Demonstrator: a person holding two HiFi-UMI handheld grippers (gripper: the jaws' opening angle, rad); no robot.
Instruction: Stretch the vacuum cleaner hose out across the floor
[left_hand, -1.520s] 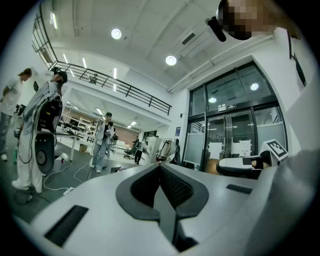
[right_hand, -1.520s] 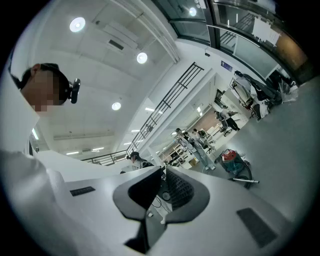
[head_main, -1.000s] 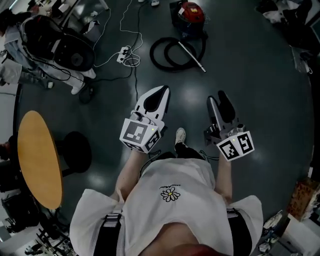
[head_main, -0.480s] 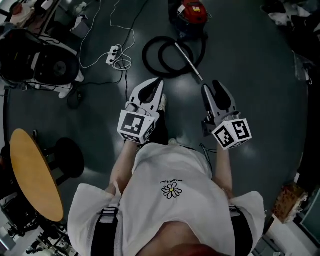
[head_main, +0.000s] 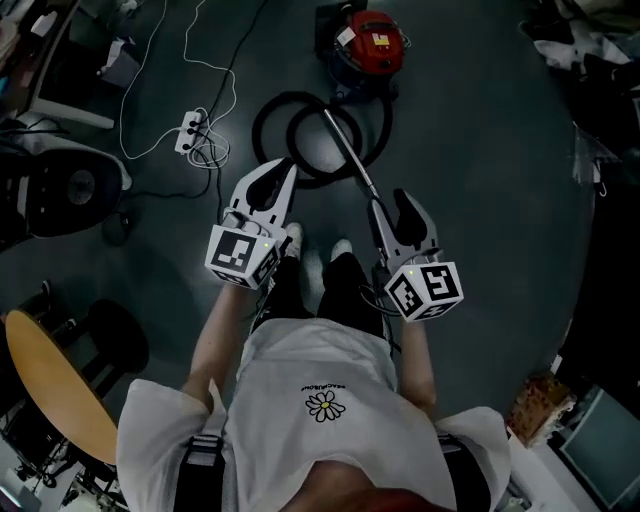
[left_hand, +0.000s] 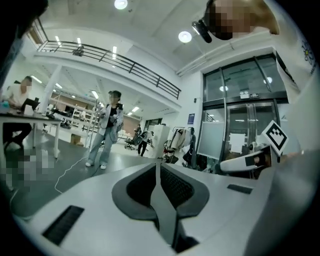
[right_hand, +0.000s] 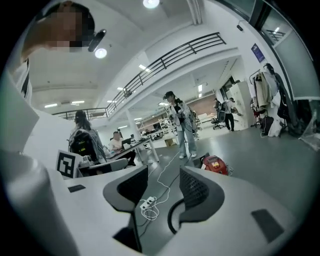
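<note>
Head view: vacuum cleaner hose (head_main: 262, 120), black, coiled in a loop on the dark floor (head_main: 480, 180) at upper centre, not yet stretched. It runs to a red canister vacuum cleaner (head_main: 368, 42) at the top edge, whose yellow label is too small to read. A metal wand (head_main: 350, 155) slants from the coil toward the right hand-held gripper (head_main: 398, 205). The left hand-held gripper (head_main: 282, 172) is level with it at centre left. Both point up-frame at the coil, probably for a pick-up. A white power strip (head_main: 190, 128) lies at upper left. The shirt's daisy print (head_main: 325, 404) carries writing that is illegible. Left gripper view: the left hand-held gripper (left_hand: 159, 172) has its jaws pressed together, holding nothing, and a marker cube (left_hand: 275, 137) is visible at right. Right gripper view: the right hand-held gripper (right_hand: 162, 192) has its jaws partly apart and empty, likely set for the wand. The gap frames the power strip, a hose arc and the canister.
</note>
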